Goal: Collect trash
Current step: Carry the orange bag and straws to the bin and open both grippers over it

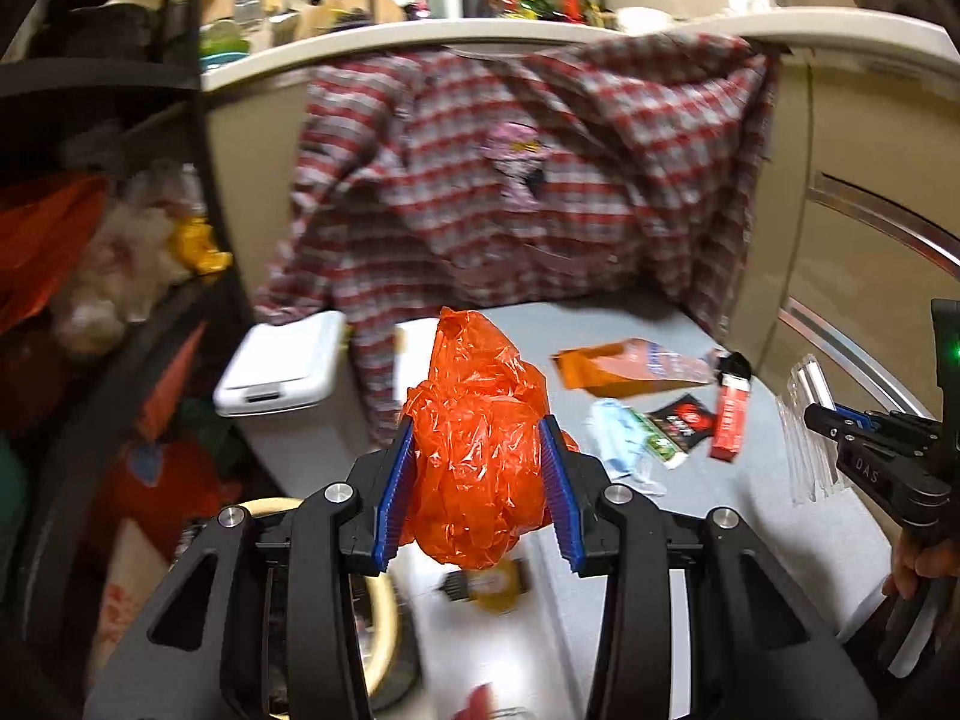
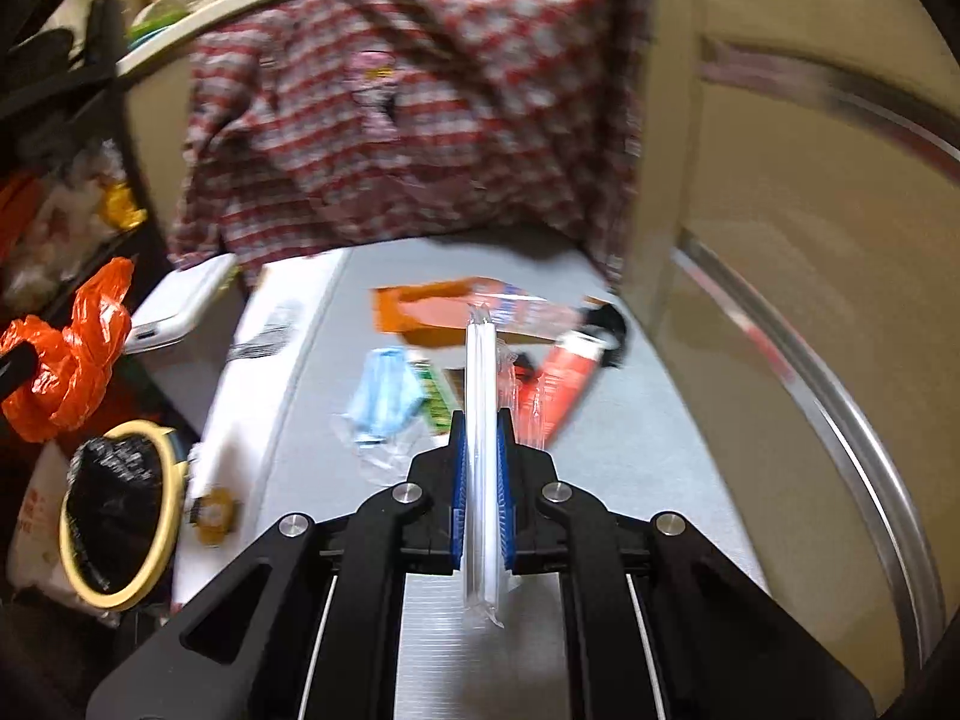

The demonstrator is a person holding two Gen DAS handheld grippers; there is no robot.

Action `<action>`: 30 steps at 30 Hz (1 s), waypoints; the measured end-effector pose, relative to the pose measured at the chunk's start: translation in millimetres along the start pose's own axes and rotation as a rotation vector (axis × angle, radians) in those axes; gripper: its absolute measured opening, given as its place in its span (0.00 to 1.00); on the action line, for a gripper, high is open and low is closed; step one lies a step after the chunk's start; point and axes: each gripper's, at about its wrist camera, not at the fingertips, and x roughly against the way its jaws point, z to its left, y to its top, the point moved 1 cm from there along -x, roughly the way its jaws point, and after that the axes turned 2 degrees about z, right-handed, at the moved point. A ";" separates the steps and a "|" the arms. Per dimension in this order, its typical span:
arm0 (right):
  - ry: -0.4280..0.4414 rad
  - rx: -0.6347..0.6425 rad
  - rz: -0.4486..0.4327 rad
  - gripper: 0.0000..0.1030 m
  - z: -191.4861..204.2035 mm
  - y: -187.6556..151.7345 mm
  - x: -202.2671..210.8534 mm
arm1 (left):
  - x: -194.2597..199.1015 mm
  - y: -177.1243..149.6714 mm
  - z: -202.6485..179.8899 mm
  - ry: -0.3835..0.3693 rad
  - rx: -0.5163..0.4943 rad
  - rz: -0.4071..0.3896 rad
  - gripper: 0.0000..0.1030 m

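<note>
one crumpled orange plastic bag [image 1: 474,444] is being clamped by the left gripper [image 1: 480,480]; one clear plastic wrapper [image 2: 483,450] is being pinched by the right gripper [image 2: 480,474]; one blue face mask [image 2: 384,396] is lying near.

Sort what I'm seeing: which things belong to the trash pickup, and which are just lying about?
Job:
- orange plastic bag, in left gripper
- clear wrapper, in right gripper
- blue mask, orange packet, red tube on the table
- bin with black liner

Lying about:
- plaid shirt
- white lidded box
</note>
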 end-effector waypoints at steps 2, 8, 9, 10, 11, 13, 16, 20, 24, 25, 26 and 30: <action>0.034 0.035 -0.004 0.09 24.0 2.0 3.3 | 8.0 -4.0 17.8 0.023 0.018 -0.005 0.38; 0.149 0.116 0.004 0.09 95.9 2.9 5.1 | 24.0 -22.0 75.8 0.095 0.092 -0.002 0.39; 0.166 0.131 0.004 0.09 107.1 2.5 5.1 | 25.3 -25.6 84.2 0.108 0.102 -0.001 0.39; 0.188 0.148 0.004 0.09 120.6 1.9 5.3 | 26.2 -30.3 93.7 0.121 0.117 0.002 0.39; 0.204 0.162 0.005 0.09 131.3 1.8 6.0 | 27.0 -34.4 102.3 0.129 0.133 0.005 0.39; 0.235 0.188 0.006 0.09 152.4 0.7 6.6 | 27.1 -43.6 121.3 0.144 0.181 0.014 0.39; 0.283 0.240 0.007 0.09 187.3 -1.2 6.1 | 25.2 -56.3 146.2 0.161 0.250 0.030 0.39; 0.326 0.284 0.018 0.09 223.0 -4.6 0.4 | 23.5 -67.8 169.8 0.190 0.298 0.053 0.39; 0.377 0.312 0.048 0.09 257.8 -10.5 -8.7 | 19.9 -77.5 191.3 0.198 0.352 0.081 0.39; 0.386 0.317 0.051 0.09 263.6 -11.6 -9.7 | 17.8 -79.9 195.2 0.199 0.362 0.094 0.39; 0.400 0.328 0.055 0.09 273.8 -13.6 -10.7 | 16.2 -81.5 197.5 0.201 0.366 0.102 0.39; 0.443 0.354 0.069 0.09 301.3 -18.3 -16.0 | 12.1 -85.7 206.5 0.217 0.375 0.119 0.39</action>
